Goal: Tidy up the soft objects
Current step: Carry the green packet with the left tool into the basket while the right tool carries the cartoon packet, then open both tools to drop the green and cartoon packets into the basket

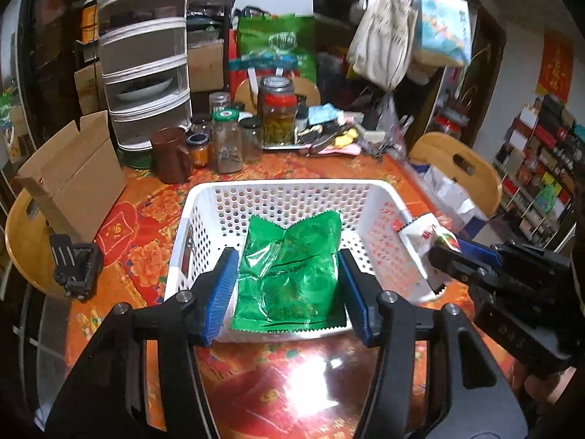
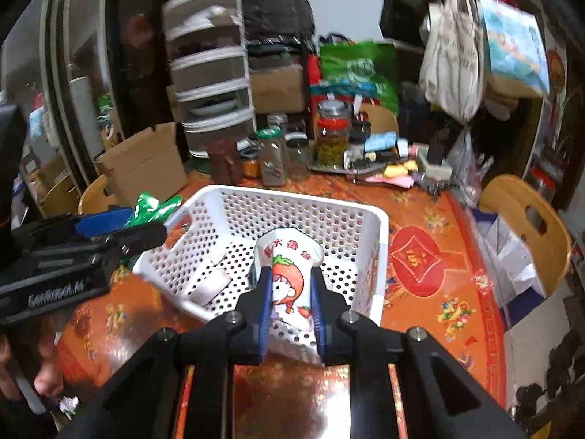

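A white perforated basket (image 1: pixel 256 192) stands on the orange patterned table. In the left wrist view my left gripper (image 1: pixel 289 292) holds a green snack packet (image 1: pixel 292 270) between its blue pads over the basket's near side. My right gripper (image 2: pixel 290 311) is shut on a white packet with a tomato cartoon (image 2: pixel 289 278) and holds it over the basket (image 2: pixel 329 205). The right gripper and the white packet (image 1: pixel 426 241) also show at the basket's right rim in the left wrist view. The left gripper (image 2: pixel 120 226) with the green packet (image 2: pixel 153 203) shows at the left in the right wrist view.
Glass jars (image 1: pixel 228 139), a brown mug (image 1: pixel 172 155) and a tall pickle jar (image 1: pixel 278 113) stand behind the basket. A cardboard box (image 1: pixel 73 175) sits at the left. A white roll (image 2: pixel 212 285) lies in the basket. Wooden chairs (image 1: pixel 460 164) flank the table.
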